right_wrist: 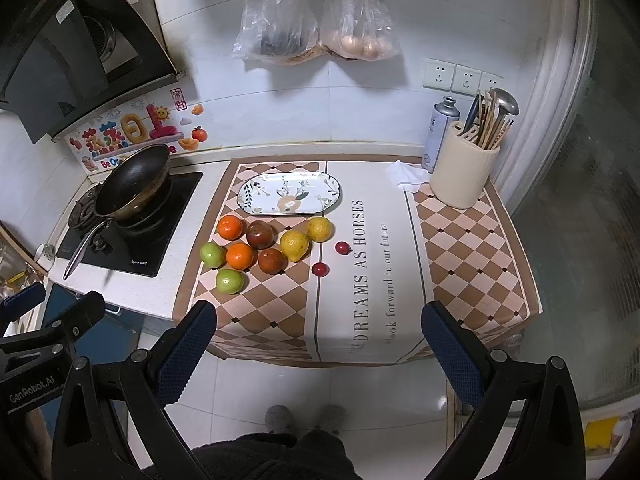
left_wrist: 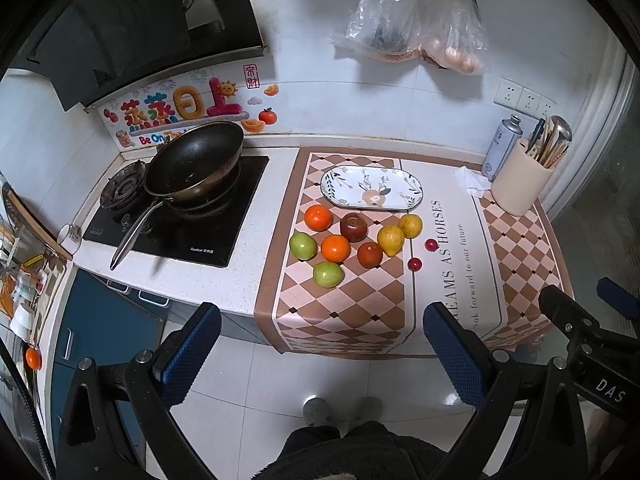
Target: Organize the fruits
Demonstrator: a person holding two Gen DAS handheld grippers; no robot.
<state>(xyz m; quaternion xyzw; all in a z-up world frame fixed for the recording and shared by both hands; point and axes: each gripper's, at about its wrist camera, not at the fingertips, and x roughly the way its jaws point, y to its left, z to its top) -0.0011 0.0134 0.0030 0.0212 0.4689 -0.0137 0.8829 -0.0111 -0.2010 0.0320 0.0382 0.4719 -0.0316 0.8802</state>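
Several fruits lie on the checked mat: two oranges (left_wrist: 318,217) (right_wrist: 230,227), two green apples (left_wrist: 303,245) (right_wrist: 212,255), two dark red apples (left_wrist: 353,227) (right_wrist: 260,233), two yellow pears (left_wrist: 391,239) (right_wrist: 294,245) and two small red cherries (left_wrist: 431,245) (right_wrist: 342,247). An oval flowered plate (left_wrist: 372,188) (right_wrist: 289,193) sits empty behind them. My left gripper (left_wrist: 320,352) is open, empty, held off the counter's front edge. My right gripper (right_wrist: 320,352) is likewise open and empty, and shows at the right in the left wrist view (left_wrist: 576,320).
A black wok (left_wrist: 194,164) sits on the stove at left under the range hood. A cream utensil holder (right_wrist: 464,168), a spray can (right_wrist: 440,132) and a crumpled tissue (right_wrist: 408,176) stand at the back right. Plastic bags (right_wrist: 316,24) hang on the wall.
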